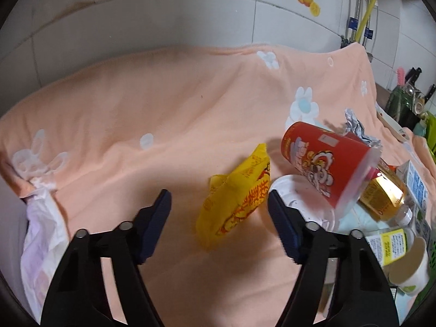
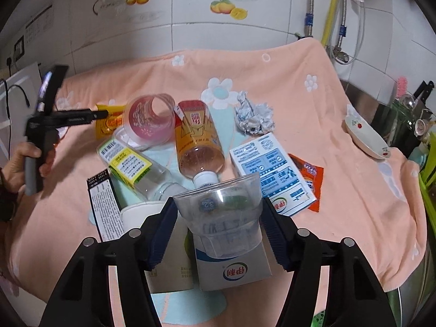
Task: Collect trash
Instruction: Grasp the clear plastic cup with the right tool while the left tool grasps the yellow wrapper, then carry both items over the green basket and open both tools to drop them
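Observation:
My left gripper (image 1: 219, 194) stands open just above the peach towel (image 1: 136, 109). A crumpled yellow snack wrapper (image 1: 234, 199) lies between its fingers, untouched by the pads. To the right a red printed cup (image 1: 321, 160) lies on its side over a white lid (image 1: 297, 204). My right gripper (image 2: 218, 207) is shut on a clear plastic cup (image 2: 223, 218), held tilted above a white milk carton (image 2: 234, 272). In the right wrist view a hand (image 2: 19, 163) holds the left gripper (image 2: 100, 114) at the yellow wrapper (image 2: 109, 122).
The trash pile holds an orange-label bottle (image 2: 199, 139), a yellow-green label bottle (image 2: 130, 166), a foil ball (image 2: 253, 114), a blue-white carton (image 2: 269, 169), an orange packet (image 2: 310, 174) and a paper cup (image 2: 141, 215). A bowl (image 2: 365, 136) sits far right. Tiled wall behind.

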`<state>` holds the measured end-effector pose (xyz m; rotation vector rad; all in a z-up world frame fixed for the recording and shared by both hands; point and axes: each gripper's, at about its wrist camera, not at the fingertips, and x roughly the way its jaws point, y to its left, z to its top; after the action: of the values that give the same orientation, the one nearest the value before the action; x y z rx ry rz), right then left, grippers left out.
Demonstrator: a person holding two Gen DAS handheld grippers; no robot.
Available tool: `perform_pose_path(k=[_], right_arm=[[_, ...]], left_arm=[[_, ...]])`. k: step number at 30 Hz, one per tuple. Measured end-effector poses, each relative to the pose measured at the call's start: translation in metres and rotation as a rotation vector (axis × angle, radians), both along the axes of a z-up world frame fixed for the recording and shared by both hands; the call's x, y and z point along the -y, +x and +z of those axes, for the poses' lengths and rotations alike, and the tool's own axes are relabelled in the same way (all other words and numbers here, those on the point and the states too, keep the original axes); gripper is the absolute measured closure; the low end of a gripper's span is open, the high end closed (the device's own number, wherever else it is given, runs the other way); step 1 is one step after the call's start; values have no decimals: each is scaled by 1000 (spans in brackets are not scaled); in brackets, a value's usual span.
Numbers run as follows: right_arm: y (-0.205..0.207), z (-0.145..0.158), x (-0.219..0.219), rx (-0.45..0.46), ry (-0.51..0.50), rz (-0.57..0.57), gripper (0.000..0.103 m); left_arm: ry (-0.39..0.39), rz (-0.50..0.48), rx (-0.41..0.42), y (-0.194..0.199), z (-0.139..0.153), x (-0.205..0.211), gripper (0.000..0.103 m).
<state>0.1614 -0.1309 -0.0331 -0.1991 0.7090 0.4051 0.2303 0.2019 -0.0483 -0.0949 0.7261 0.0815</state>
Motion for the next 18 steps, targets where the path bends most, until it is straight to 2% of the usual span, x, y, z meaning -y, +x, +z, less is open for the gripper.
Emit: perform_pose_path(k=[3, 8, 13, 18], right_arm=[[-6, 4, 5, 9, 20, -12, 43], [-17, 5, 13, 16, 37, -35, 43], [-31, 7, 25, 23, 59, -62, 43], [-46, 11, 40, 36, 75, -91, 43]], left_arm=[[-32, -23, -15, 7, -7, -5, 54], [-53, -50, -5, 7, -12, -6, 77], [-52, -53, 26, -6, -6, -2, 80], [-71, -48, 70, -29, 12, 1, 81]])
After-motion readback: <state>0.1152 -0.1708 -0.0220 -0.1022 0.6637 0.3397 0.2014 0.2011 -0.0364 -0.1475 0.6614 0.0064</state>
